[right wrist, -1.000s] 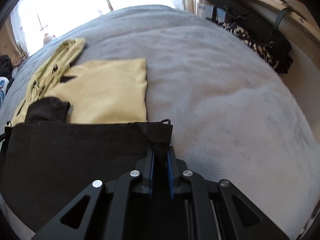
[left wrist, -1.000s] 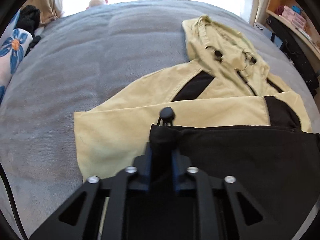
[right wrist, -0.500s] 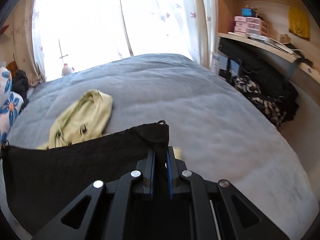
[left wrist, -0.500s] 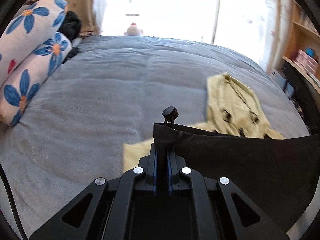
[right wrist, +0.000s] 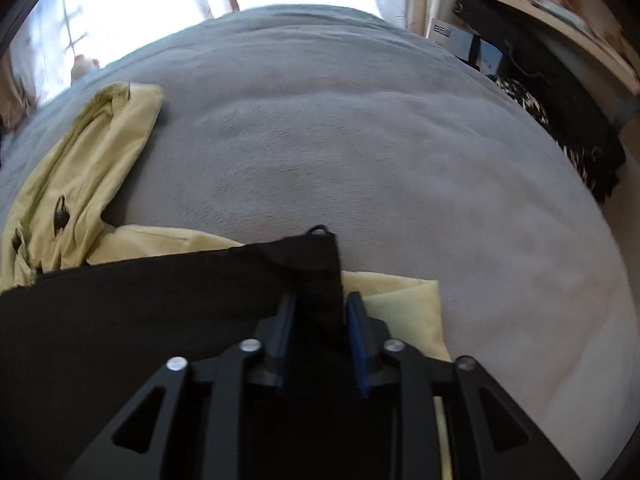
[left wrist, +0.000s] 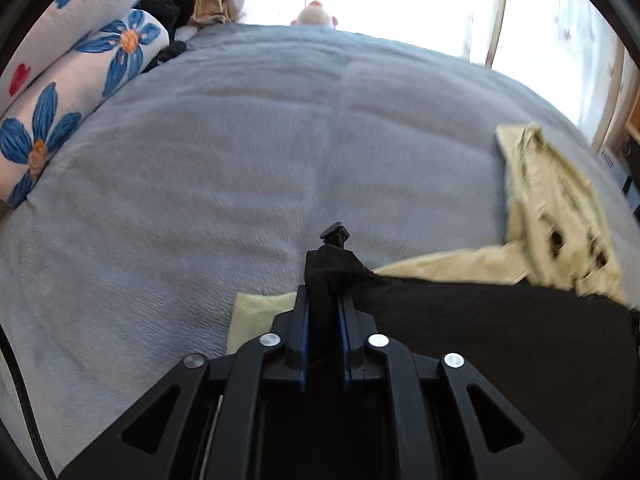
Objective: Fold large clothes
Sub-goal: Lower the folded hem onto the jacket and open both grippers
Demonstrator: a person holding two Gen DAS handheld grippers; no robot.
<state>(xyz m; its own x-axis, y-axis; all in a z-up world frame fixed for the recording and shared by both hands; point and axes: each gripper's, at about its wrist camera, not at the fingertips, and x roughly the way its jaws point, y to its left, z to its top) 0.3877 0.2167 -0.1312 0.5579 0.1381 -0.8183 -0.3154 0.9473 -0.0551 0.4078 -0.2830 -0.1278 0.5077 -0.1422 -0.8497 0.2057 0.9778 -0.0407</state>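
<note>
Two grippers gripping | left gripper [left wrist: 324, 304] jaws pinching black hem [left wrist: 500, 320] corner | right gripper [right wrist: 318, 312] jaws pinching opposite corner | yellow jacket [right wrist: 80, 168] lying on grey bed [right wrist: 360, 140]

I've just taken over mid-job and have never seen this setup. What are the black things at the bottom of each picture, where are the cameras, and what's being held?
There is no robot arm here. A person holds one pair of tongs in each hand, and a wide-angle camera on each looks forward along its two fingers.

One picture is from the left tongs, the other from the right tongs. The black frames at the bottom are the tongs themselves.

On the grey bed lies a pale yellow jacket with a black lower part. Each pair of tongs is shut on one corner of the black hem, stretched between them above the jacket's yellow part. Flowered pillows lie at the left.
</note>
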